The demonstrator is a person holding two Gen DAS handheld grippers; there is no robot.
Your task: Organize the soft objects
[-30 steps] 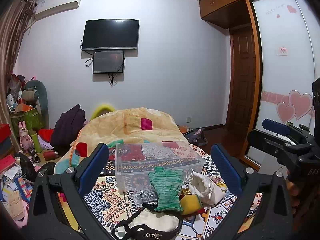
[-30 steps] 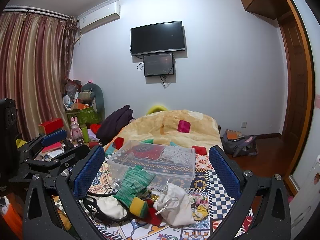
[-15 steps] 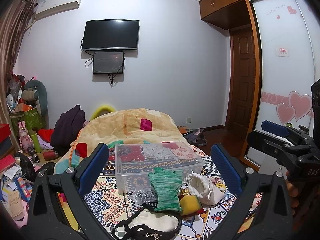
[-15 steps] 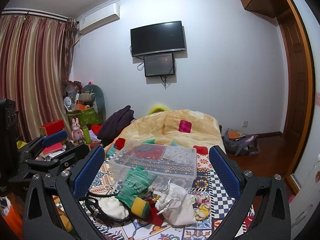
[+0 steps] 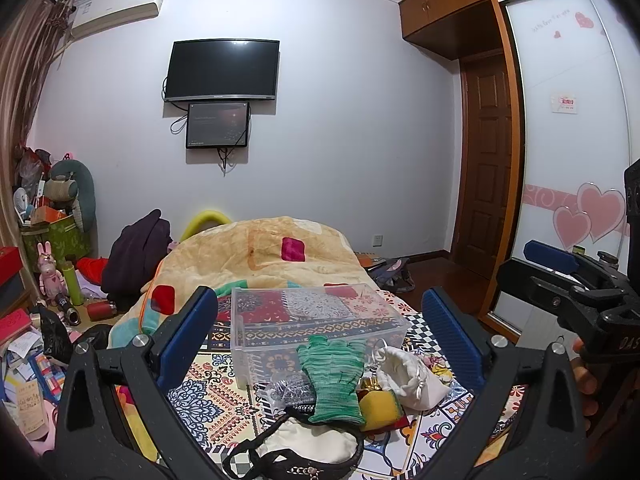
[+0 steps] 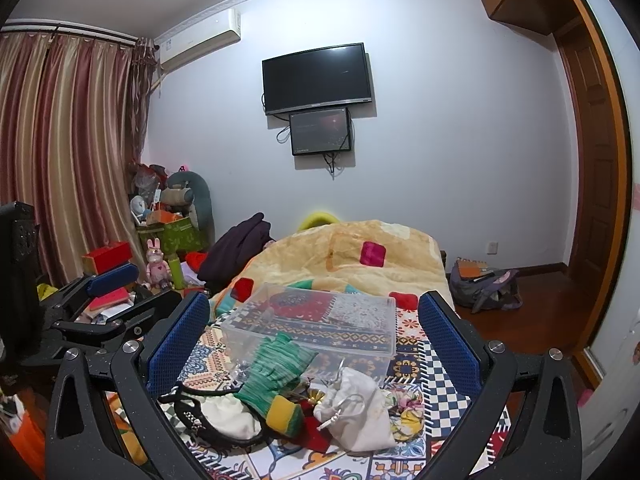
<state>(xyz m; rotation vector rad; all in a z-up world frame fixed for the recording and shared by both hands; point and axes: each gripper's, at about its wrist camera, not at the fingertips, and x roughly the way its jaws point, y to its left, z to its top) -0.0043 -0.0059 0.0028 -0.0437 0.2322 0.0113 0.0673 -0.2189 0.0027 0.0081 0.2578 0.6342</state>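
A clear plastic bin stands empty on the patterned bedspread. In front of it lies a pile: a green knit glove with a yellow cuff, a white drawstring pouch, a cream pouch with a black strap, a silvery mesh item and a red cloth. My left gripper is open and empty above the pile. My right gripper is open and empty, also above it.
A yellow quilt is heaped behind the bin. Clutter with boxes, toys and bottles fills the floor at left. A bag lies on the wooden floor at right, near the wardrobe.
Both grippers have drifted very slightly; the pile and the bin have not moved.
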